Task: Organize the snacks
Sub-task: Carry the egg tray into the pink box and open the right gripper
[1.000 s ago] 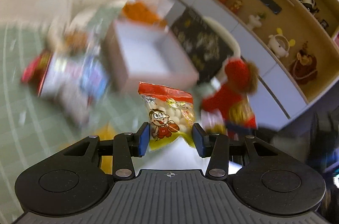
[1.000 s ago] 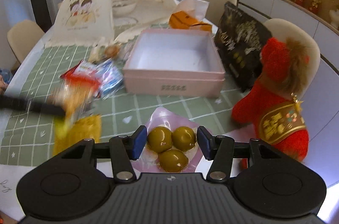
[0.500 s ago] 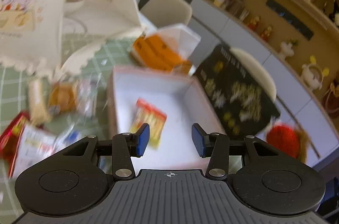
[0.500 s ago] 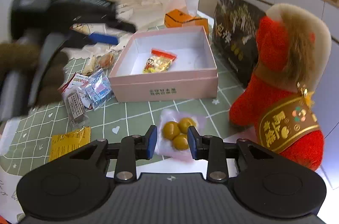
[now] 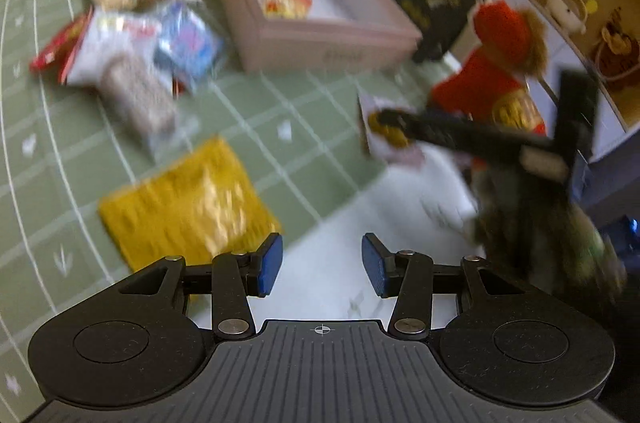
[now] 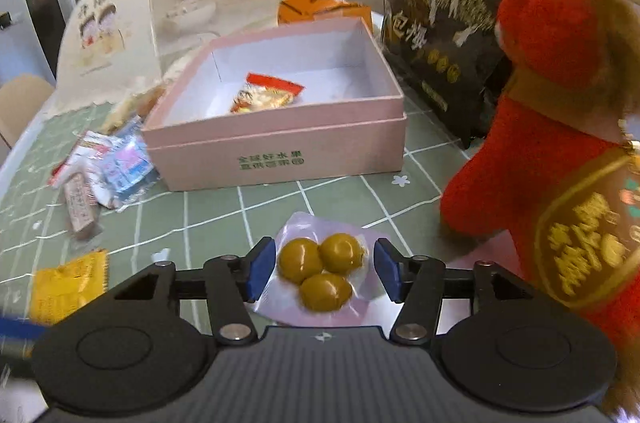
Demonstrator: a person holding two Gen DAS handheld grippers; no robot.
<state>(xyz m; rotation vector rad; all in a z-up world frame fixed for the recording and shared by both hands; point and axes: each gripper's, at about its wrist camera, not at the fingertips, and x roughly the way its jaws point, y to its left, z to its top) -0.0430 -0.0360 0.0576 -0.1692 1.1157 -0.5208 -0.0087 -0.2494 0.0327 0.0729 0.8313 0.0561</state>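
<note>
Pink-wrapped packet of three olive-green balls lies on the green checked tablecloth, between the spread fingers of the right gripper; contact cannot be confirmed. Left gripper hangs low over the table edge, jaws apart, empty, just beside a yellow packet. Pink box holds one red-topped snack bag. Left view is motion-blurred; loose wrappers illegible.

Glossy plastic egg packet, matt cardboard box, fuzzy plush toy
</note>
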